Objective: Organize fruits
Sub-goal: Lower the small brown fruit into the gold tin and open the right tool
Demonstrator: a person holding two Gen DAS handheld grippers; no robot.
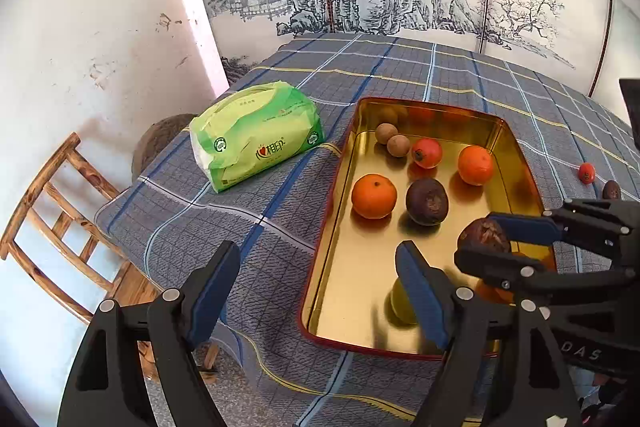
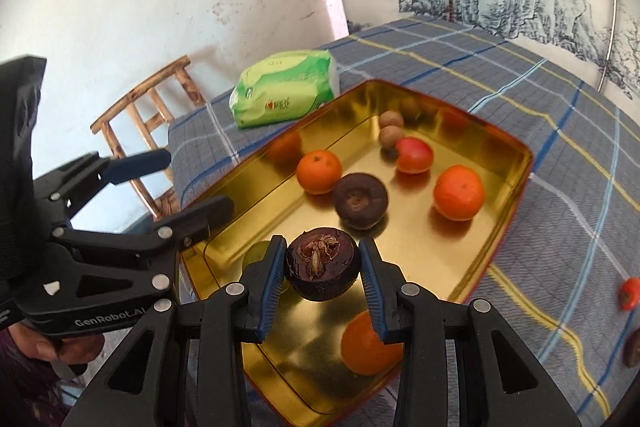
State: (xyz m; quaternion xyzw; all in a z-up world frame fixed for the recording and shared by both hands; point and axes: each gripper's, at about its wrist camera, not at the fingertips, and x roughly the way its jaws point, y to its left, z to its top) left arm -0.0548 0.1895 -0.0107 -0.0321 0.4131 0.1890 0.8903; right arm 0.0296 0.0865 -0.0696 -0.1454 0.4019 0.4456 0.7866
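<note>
A gold tin tray (image 1: 344,267) (image 2: 504,203) on the plaid table holds two oranges (image 1: 374,196) (image 1: 475,165), a red fruit (image 1: 427,153), a dark purple fruit (image 1: 427,201), two brown nuts (image 1: 398,145) and a green fruit (image 1: 400,301). My right gripper (image 2: 322,271) (image 1: 486,241) is shut on a second dark purple fruit (image 2: 322,269) (image 1: 482,235), held above the tray's near end over another orange (image 2: 366,345). My left gripper (image 1: 316,295) (image 2: 196,183) is open and empty over the tray's near left rim.
A green tissue pack (image 1: 256,137) (image 2: 286,89) lies left of the tray. A small red fruit (image 1: 586,173) (image 2: 630,293) and a dark fruit (image 1: 611,191) lie on the cloth to the right. A wooden chair (image 1: 60,211) stands off the table's left edge.
</note>
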